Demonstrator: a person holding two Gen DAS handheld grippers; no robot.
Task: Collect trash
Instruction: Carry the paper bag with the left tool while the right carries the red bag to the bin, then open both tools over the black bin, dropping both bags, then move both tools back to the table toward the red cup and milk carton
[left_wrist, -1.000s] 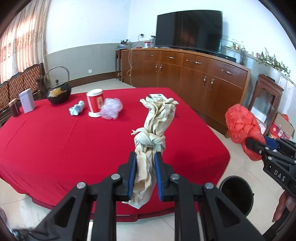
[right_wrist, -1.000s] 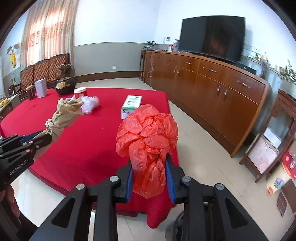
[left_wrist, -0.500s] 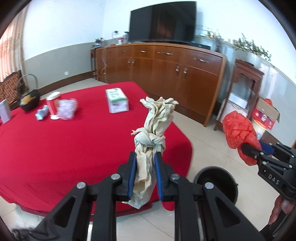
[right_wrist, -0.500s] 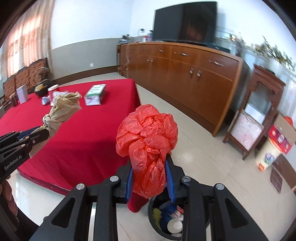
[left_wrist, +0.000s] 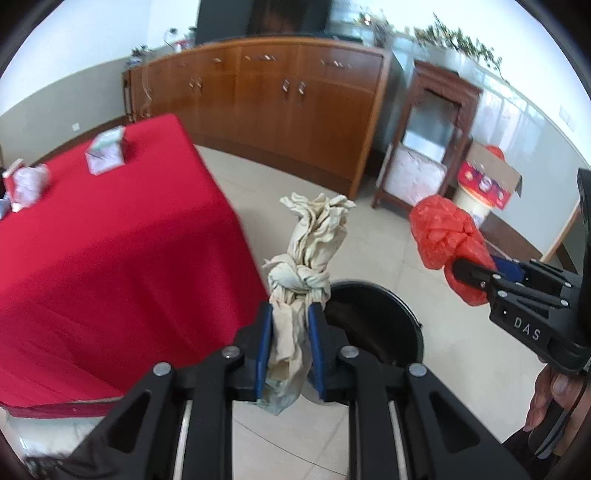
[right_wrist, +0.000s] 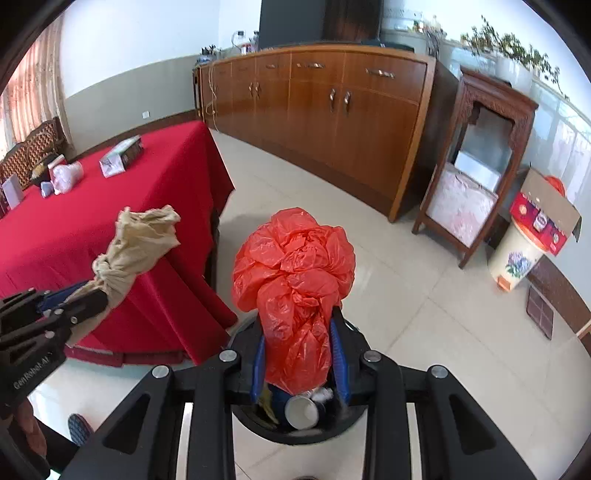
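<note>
1. Left tongs (left_wrist: 290, 345) are clenched on a knotted beige bag (left_wrist: 310, 254), centre frame, above the black bin's (left_wrist: 402, 325) rim.
2. Right tongs (right_wrist: 299, 356) grip a red plastic bag (right_wrist: 295, 266) over the bin (right_wrist: 295, 432), beside the red bench (right_wrist: 110, 229).

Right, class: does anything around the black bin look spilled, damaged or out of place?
Nothing stands out. The black bin stands upright with a paper cup and scraps inside; no spill shows on the tiled floor around it.

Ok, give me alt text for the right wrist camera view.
The right gripper clamps a crumpled red plastic bag directly above a black trash bin holding a paper cup. At left, the left gripper holds a knotted beige bag beside a red-clothed table.
</note>
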